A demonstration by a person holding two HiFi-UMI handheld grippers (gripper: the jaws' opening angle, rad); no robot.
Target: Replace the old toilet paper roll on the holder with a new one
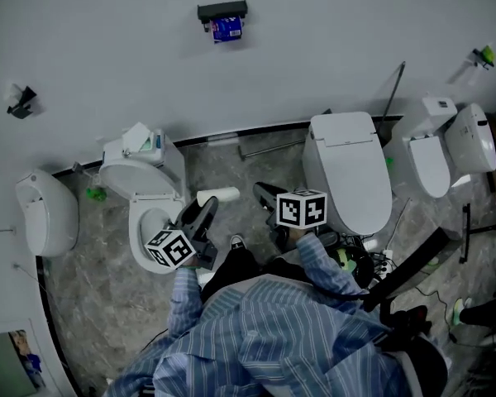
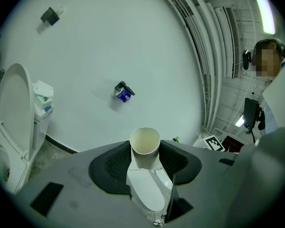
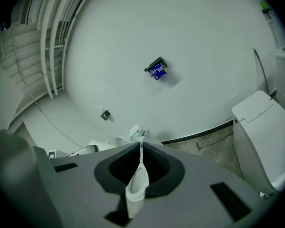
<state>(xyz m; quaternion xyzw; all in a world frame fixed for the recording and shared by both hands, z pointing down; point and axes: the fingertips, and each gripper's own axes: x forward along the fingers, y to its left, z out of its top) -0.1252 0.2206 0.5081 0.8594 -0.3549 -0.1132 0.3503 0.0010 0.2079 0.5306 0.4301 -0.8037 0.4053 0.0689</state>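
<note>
White wall (image 2: 133,42) | left gripper (image 2: 146,161) grasping bare cream tube (image 2: 145,144) (hollow, paperless) | right gripper (image 3: 141,151) clenched, empty

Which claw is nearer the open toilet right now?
Left. The left claw, gripping a cardboard tube, is right beside the open toilet; the right claw is farther right, shut.

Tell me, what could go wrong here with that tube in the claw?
The left claw pinches a thin-walled empty tube, which might crush or slip free. In the head view the tube hangs close to the open toilet bowl, so a drop could land inside it. The right claw is shut and empty, so it probably couldn't catch it.
</note>
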